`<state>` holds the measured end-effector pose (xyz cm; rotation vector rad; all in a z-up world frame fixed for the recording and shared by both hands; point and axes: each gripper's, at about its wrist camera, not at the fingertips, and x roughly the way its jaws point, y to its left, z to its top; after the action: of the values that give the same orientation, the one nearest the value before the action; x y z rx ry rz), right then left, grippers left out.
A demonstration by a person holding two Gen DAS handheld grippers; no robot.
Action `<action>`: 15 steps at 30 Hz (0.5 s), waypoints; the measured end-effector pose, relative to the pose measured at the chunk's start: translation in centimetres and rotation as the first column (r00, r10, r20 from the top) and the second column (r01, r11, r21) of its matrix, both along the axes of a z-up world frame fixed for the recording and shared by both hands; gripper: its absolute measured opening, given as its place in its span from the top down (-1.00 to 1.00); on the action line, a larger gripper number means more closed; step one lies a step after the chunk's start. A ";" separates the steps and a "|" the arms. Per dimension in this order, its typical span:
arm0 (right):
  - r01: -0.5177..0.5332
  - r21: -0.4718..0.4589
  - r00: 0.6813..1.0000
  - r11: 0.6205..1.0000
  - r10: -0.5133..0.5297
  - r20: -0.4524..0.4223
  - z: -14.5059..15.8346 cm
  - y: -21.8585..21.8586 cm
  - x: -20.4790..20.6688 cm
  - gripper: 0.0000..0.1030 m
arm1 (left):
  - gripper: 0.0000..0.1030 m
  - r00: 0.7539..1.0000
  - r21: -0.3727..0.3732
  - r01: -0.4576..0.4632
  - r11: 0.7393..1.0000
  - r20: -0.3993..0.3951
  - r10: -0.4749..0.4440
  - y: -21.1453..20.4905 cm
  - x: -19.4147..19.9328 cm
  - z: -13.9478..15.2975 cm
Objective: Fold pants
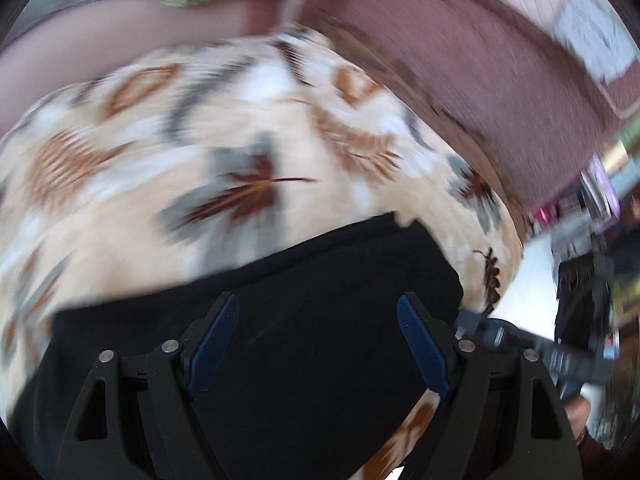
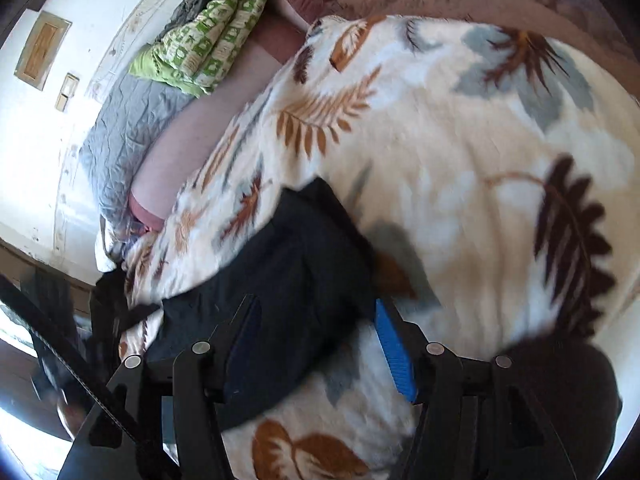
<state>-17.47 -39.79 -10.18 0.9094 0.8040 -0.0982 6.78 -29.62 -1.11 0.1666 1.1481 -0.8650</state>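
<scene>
The black pants [image 1: 288, 320] lie folded on a cream blanket with brown and grey leaves [image 1: 200, 128]. My left gripper [image 1: 318, 312] is open just above the pants, its blue pads spread wide with nothing between them. In the right wrist view the pants [image 2: 288, 264] lie in a narrow bundle on the same blanket [image 2: 460, 160]. My right gripper [image 2: 316, 320] is open over the near end of the bundle, its left finger [image 2: 244, 320] above the black cloth and its blue right pad [image 2: 394, 356] beside it.
A mauve sofa back [image 1: 460, 48] curves behind the blanket. A green patterned quilt [image 2: 212, 28] and a grey sheet [image 2: 120, 136] lie at the far end. My right gripper's body [image 1: 520, 348] shows at the left view's right edge. A dark cushion [image 2: 560, 392] sits at lower right.
</scene>
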 end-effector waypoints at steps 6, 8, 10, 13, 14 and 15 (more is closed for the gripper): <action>-0.018 -0.025 1.000 1.000 0.019 0.019 0.1 0.3 -1.7 -0.22 | -0.56 0.989 0.073 0.147 0.987 -0.040 -0.144 -8.5 1.4 -2.2; -0.044 -0.043 0.999 0.998 0.045 0.016 -0.1 1.0 -1.4 -0.23 | -0.56 0.985 0.085 0.171 0.982 -0.033 -0.169 -10.1 1.7 -3.0; -0.071 -0.039 0.997 0.997 0.072 0.008 -0.5 1.3 -0.5 -0.24 | -0.56 0.982 0.112 0.190 0.975 -0.042 -0.186 -11.4 2.3 -4.0; -0.090 -0.030 0.996 0.995 0.091 0.000 -1.5 1.7 1.1 -0.29 | -0.56 0.971 0.151 0.238 0.959 -0.042 -0.234 -13.0 2.6 -5.3; -0.089 -0.051 0.996 0.995 0.090 0.013 -1.4 1.7 1.4 -0.32 | -0.58 0.968 0.162 0.252 0.954 -0.029 -0.251 -13.3 2.6 -5.4; -0.089 -0.070 0.996 0.994 0.091 0.025 -1.2 1.7 1.9 -0.37 | -0.66 0.962 0.167 0.270 0.948 -0.022 -0.271 -13.7 2.6 -5.5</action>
<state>-15.57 -38.10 -11.40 0.8069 0.8098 -0.0337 9.33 -43.33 -6.62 0.4739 1.2145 -1.0076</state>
